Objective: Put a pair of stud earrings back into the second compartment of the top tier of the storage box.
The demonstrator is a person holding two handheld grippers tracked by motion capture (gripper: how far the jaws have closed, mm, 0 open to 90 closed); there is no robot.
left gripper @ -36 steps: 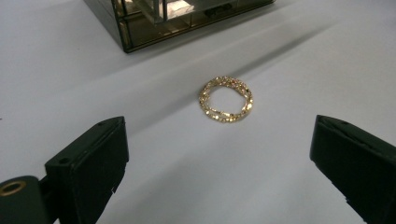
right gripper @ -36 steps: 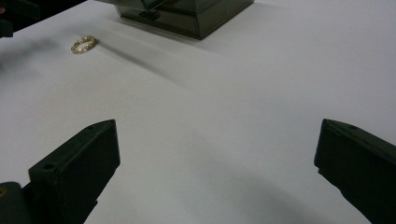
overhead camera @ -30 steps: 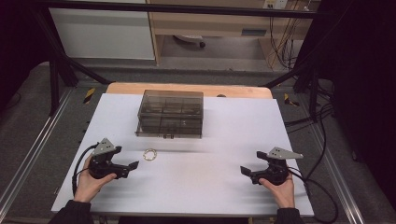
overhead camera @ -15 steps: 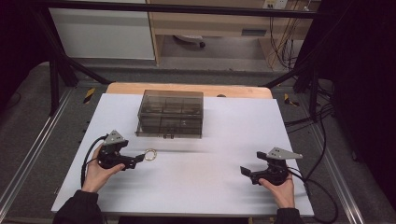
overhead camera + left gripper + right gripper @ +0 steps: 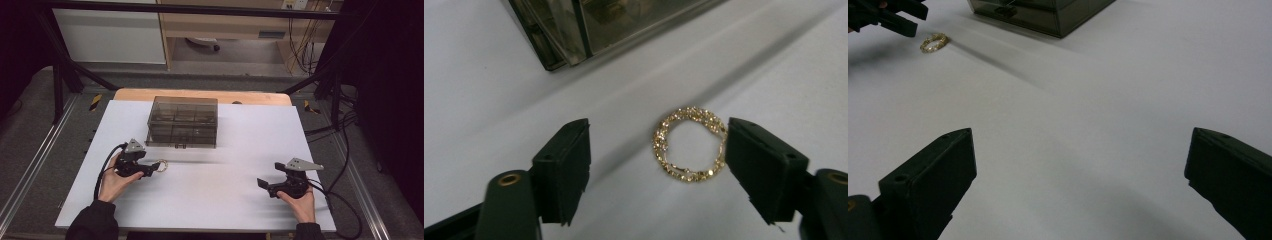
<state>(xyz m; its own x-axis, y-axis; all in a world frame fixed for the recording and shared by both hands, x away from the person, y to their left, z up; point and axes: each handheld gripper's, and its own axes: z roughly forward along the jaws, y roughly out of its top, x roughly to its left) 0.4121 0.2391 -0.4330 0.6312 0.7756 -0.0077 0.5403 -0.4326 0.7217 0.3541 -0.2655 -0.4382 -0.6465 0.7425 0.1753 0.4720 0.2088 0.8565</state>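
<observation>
Left claw (image 5: 656, 165) narrowing, jaws not yet pinching the gold bracelet (image 5: 689, 143) lying between them on the white table (image 5: 225, 200) at the box's (image 5: 183, 121) seven o'clock — best centred before squeezing — right claw (image 5: 1080, 185) spread.

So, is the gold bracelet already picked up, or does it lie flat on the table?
It lies flat on the white table. The gold bracelet sits between the left gripper's jaws, which have just been closing; one jaw is clearly apart from it.
</observation>
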